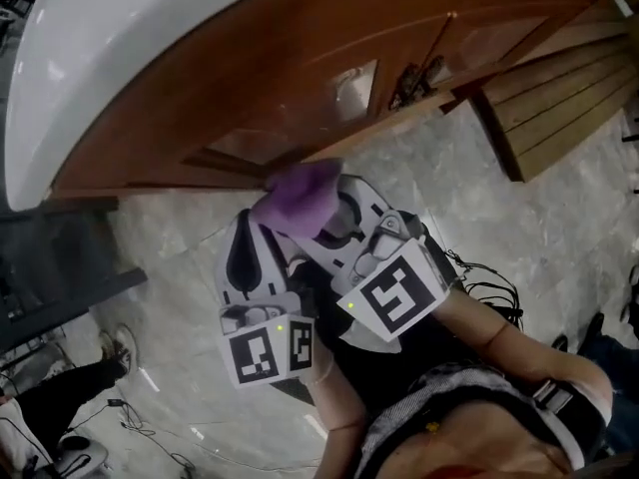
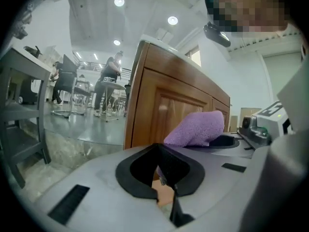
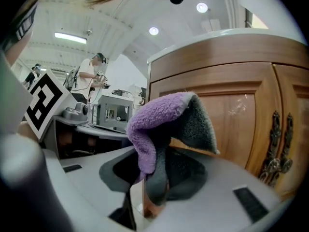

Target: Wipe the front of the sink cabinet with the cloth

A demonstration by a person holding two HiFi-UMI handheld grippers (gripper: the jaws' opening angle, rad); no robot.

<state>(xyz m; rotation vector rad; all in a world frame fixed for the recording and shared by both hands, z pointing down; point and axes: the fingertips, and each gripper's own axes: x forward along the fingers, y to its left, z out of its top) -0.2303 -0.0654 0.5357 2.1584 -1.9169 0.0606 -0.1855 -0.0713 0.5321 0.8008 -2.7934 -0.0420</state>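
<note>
The brown wooden sink cabinet (image 1: 329,58) stands under a white sink top (image 1: 90,48); its doors carry dark ornate handles (image 1: 414,83). My right gripper (image 1: 318,223) is shut on a purple cloth (image 1: 300,196), which bunches over the jaws close to the cabinet's lower front edge. In the right gripper view the cloth (image 3: 159,124) folds purple over grey before the left door panel (image 3: 231,110); I cannot tell whether it touches the door. My left gripper (image 1: 250,230) sits just left of the right one, jaws together and empty (image 2: 166,178), with the cloth (image 2: 198,128) to its right.
A slatted wooden panel (image 1: 559,98) leans on the marble floor at the right. A dark metal rack (image 1: 50,257) stands left of the cabinet. Cables (image 1: 484,287) lie on the floor. People (image 2: 108,79) stand at desks far behind.
</note>
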